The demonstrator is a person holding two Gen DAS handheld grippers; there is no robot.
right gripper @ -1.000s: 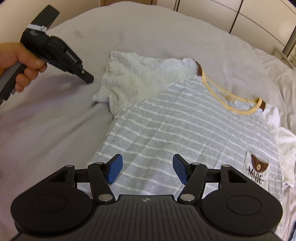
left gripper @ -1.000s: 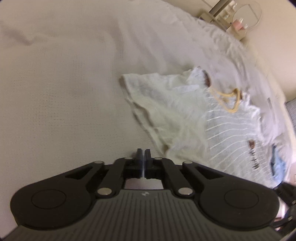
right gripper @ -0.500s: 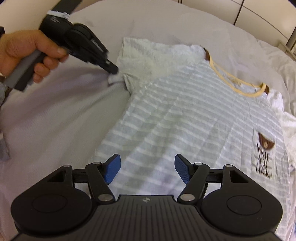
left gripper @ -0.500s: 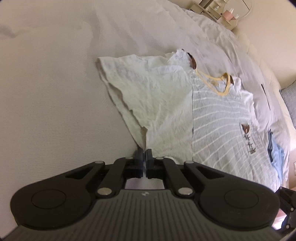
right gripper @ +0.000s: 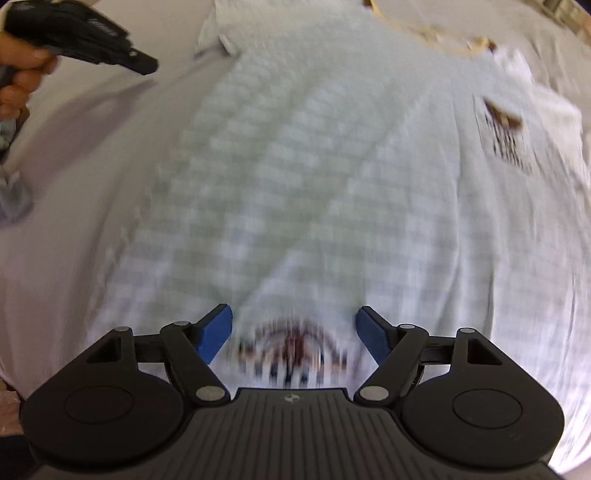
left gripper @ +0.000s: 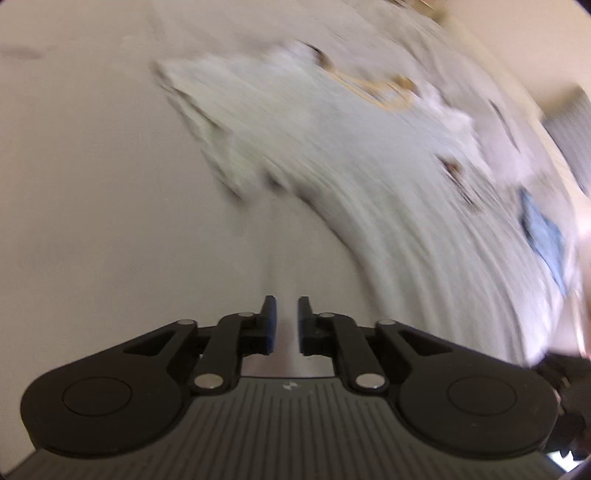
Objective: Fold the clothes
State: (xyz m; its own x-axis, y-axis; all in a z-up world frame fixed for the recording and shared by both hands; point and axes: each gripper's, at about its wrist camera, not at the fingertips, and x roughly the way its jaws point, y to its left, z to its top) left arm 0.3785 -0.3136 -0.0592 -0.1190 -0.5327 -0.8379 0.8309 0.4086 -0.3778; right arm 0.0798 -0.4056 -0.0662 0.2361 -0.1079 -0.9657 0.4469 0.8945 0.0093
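Note:
A grey-and-white striped T-shirt (right gripper: 314, 158) with a yellow collar (right gripper: 436, 33) and a chest pocket (right gripper: 506, 133) lies flat on the bed. My right gripper (right gripper: 293, 334) hovers open over its lower part, above a small printed patch (right gripper: 295, 350). In the left wrist view the shirt (left gripper: 332, 147) is blurred, its sleeve (left gripper: 207, 96) spread toward the left. My left gripper (left gripper: 283, 323) is slightly open, holding nothing, over bare bedsheet short of the shirt. From the right wrist view the left gripper (right gripper: 146, 66) appears at top left, held by a hand (right gripper: 18, 70).
The pale bedsheet (left gripper: 92, 184) surrounds the shirt. A blue garment (left gripper: 543, 236) lies beyond the shirt's right side. A grey pillow (left gripper: 569, 122) sits at the far right edge.
My left gripper let go of the sleeve, opened a little and pulled back from the shirt. My right gripper moved forward and lower over the shirt. Both views are now motion-blurred.

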